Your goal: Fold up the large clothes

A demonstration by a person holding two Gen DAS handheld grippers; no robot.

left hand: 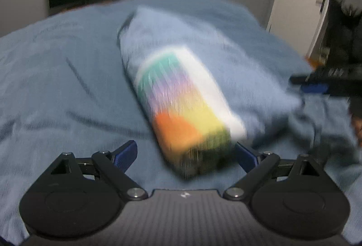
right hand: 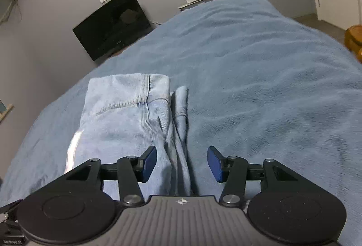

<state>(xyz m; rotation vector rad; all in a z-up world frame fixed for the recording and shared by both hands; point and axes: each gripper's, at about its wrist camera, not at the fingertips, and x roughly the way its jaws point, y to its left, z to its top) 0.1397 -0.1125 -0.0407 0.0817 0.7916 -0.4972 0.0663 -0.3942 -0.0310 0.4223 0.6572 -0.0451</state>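
Pale denim garment, folded at lower left; right gripper jaws parted, unpressed, astride loose edge. Left gripper wide. Risk: snagging undoes the fold.

Obscured and indistinct regions, both wrist views.
Left wrist view is motion-blurred: the multicoloured panel on the folded garment shows no legible pattern (bands of colour only), and the right tongs are cut by the frame edge. In the right wrist view, the jeans' near end lies hidden under the tongs' body.
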